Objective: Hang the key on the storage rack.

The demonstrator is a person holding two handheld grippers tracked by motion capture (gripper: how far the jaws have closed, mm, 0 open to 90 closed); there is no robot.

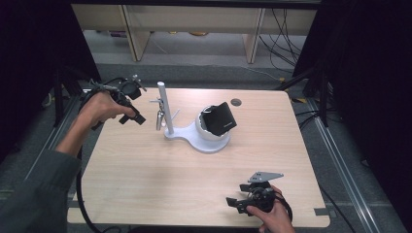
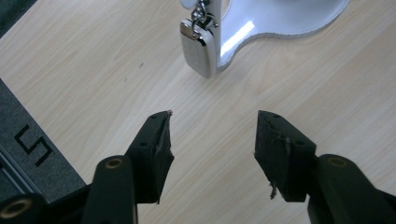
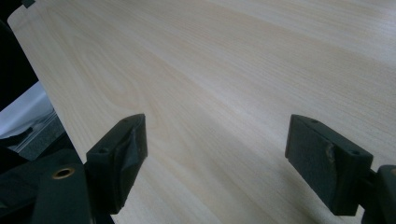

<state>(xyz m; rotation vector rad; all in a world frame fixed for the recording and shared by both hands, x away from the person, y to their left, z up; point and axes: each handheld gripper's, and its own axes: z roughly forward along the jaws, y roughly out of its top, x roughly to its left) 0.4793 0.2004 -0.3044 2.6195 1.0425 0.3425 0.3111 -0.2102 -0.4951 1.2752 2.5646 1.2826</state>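
The left gripper (image 2: 212, 128), jaws apart and empty, sits just short of the silver tag (image 2: 200, 49) hanging from the white stand (image 1: 194, 133); the right gripper (image 3: 215, 154), also spread wide, is well away from the stand

No legible word, brand or number is seen on any object. One sign alone can be made out: a black angular mark, shaped like a squared S, printed on the grey floor surface (image 2: 32, 148) beside the desk (image 2: 93, 84) edge in the left gripper view.
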